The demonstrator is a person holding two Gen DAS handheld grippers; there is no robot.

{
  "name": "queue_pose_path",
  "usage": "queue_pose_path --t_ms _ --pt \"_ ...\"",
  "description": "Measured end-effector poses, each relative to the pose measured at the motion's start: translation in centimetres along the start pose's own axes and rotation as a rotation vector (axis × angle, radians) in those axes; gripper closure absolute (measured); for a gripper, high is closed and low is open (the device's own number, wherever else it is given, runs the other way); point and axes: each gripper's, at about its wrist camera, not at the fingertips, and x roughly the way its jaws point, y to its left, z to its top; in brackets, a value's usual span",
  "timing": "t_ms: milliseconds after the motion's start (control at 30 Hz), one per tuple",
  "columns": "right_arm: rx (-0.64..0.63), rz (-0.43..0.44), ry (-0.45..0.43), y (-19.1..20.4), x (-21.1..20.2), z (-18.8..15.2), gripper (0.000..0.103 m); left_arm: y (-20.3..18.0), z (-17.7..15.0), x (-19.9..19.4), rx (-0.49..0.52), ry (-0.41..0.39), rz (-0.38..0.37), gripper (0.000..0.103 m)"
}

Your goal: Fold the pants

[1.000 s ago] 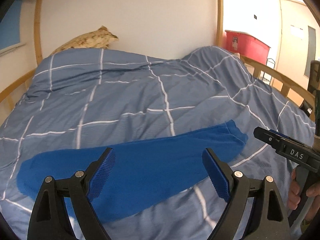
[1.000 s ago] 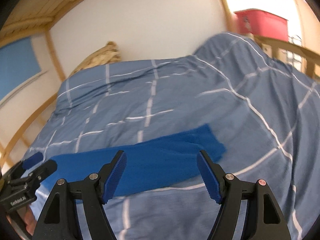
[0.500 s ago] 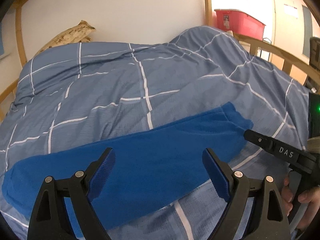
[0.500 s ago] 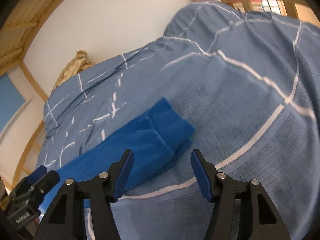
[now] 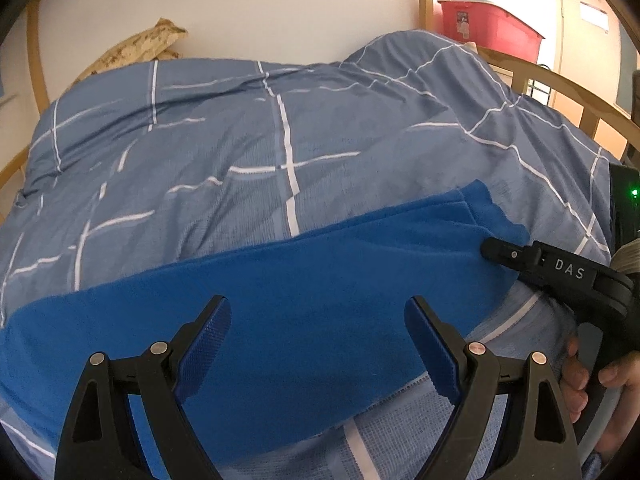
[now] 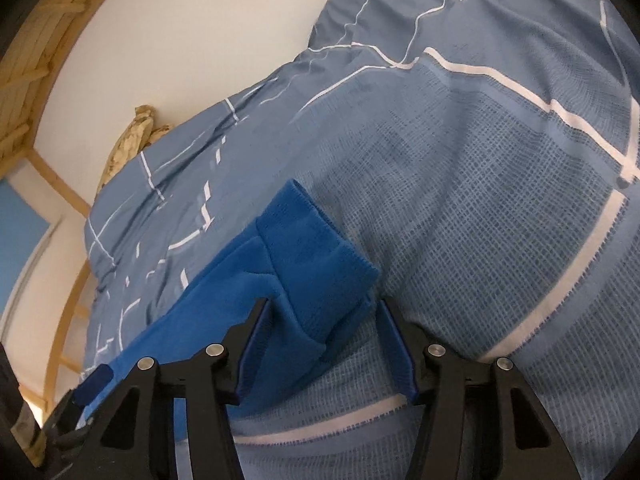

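Bright blue pants [image 5: 304, 300] lie folded lengthwise as a long strip across the blue checked duvet [image 5: 240, 140]. My left gripper [image 5: 318, 332] is open and hovers over the middle of the strip. My right gripper [image 6: 324, 324] is open, its jaws standing on either side of the cuffed leg end [image 6: 316, 264] close to the cloth. The right gripper also shows in the left wrist view [image 5: 492, 250], its tip at the leg end. The left end of the pants runs out of the left wrist view.
A patterned pillow [image 5: 136, 50] leans on the white wall at the head of the bed. A wooden bed rail [image 5: 560, 84] runs along the right side, with a red storage bin [image 5: 488, 26] beyond it.
The right gripper has dropped and moved in onto the leg end, and its jaws have narrowed around it. The left gripper has moved a little closer over the middle of the pants.
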Motion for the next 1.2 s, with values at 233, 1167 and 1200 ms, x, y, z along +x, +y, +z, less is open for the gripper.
queue_pose_path --t_ms 233,1167,1200 --pt "-0.074 0.003 -0.029 1.9 -1.2 0.1 0.082 1.9 -0.5 -1.1 -0.015 0.013 0.019 0.015" --pt "-0.901 -0.179 0.028 28.8 2.3 -13.7 0.082 25.0 -8.7 -10.0 -0.314 0.047 0.19 0.015" --pt "-0.895 -0.178 0.042 28.7 2.5 -14.0 0.08 25.4 -9.0 -10.1 -0.321 0.047 0.193 0.015"
